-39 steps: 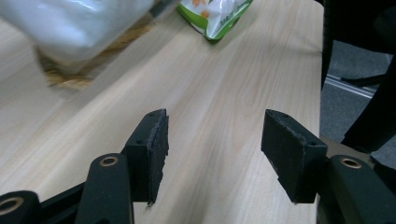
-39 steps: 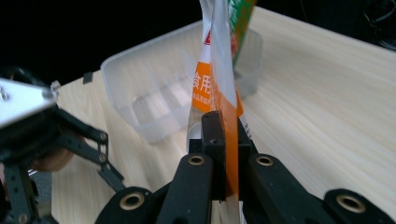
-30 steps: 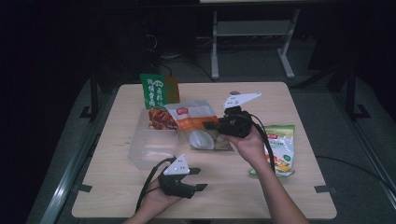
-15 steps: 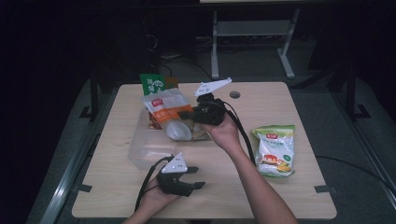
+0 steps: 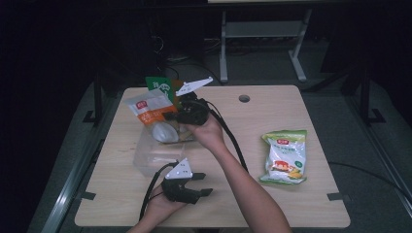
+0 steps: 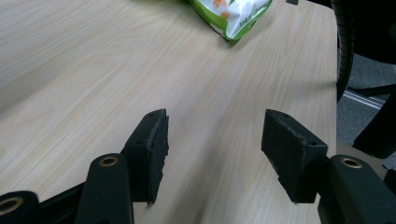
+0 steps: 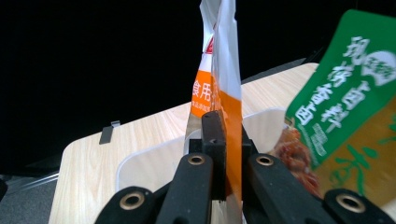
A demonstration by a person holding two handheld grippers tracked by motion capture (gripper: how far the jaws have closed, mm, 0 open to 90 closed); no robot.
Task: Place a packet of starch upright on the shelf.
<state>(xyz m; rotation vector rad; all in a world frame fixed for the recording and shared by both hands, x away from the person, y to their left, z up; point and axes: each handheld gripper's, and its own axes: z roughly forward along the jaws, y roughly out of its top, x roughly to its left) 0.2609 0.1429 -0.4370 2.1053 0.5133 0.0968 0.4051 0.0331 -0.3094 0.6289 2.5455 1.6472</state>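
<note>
Holding the orange-and-white packet (image 5: 149, 110) clamped flat between its jaws, the right gripper (image 5: 170, 116) hangs above the clear plastic bin (image 5: 145, 158) at the far left of the table; in the right gripper view the packet (image 7: 219, 88) stands on edge between the two pads. A green-labelled packet (image 5: 160, 85) stands at the far side of the bin, close beside the held one, and it fills the right of the right gripper view (image 7: 350, 112). The lower, pale bulge of the held packet sits at the bin's far rim.

Left gripper (image 5: 197, 184) rests at the near edge, just near of the bin, jaws parted fairly wide with nothing between them; bare table shows through the gap in the left gripper view (image 6: 215, 149).

Surface: light wood-grain table (image 5: 243, 145) with rounded corners, a round cable hole (image 5: 244, 98) at the far side, dark brackets at the near corners. A green-and-white snack bag (image 5: 284, 156) lies flat on the right half, well apart from both grippers.

Room: dim, dark all round the table. Grey floor. A pale metal stand (image 5: 262, 43) on feet behind the far edge. Cables trail on the floor.
</note>
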